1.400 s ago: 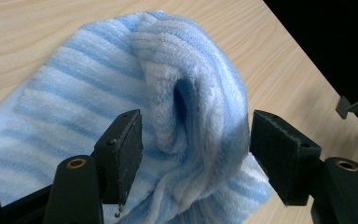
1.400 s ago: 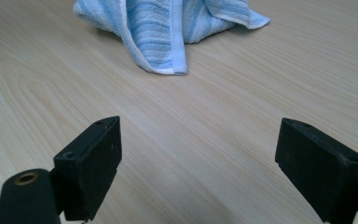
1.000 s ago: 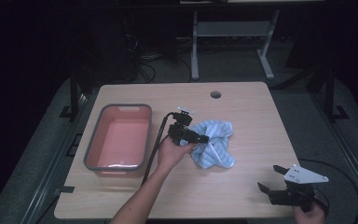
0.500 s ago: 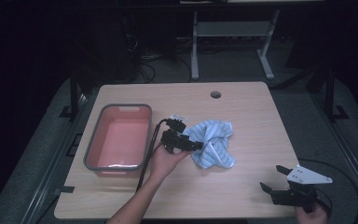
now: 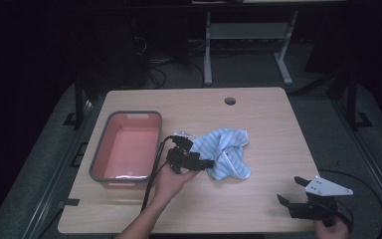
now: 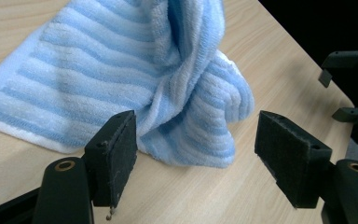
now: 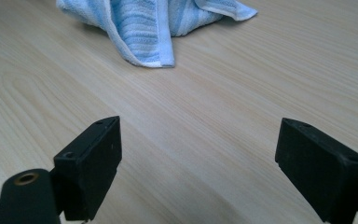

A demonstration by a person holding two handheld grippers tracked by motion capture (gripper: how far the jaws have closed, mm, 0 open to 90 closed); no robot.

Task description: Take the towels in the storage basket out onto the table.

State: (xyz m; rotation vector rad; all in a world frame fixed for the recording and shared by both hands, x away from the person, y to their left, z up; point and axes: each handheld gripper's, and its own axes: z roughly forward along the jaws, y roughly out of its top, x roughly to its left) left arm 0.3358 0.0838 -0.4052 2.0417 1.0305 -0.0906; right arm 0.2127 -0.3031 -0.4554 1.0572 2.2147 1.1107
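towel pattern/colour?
Light blue towel with darker blue stripes and a white edge; the left gripper view shows it best.

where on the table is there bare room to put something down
Bare wood lies between the crumpled blue striped towel and the right tongs, and along the far edge by the round hole. It is crowded between the pink grey-rimmed tub and the towel.

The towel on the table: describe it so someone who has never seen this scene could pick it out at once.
On the light wooden table, look just right of the pink tub with the grey rim, near the middle. The towel lies there crumpled in a loose heap, with the open left gripper at its left edge. It is the one soft thing there, pale blue with white stripes.
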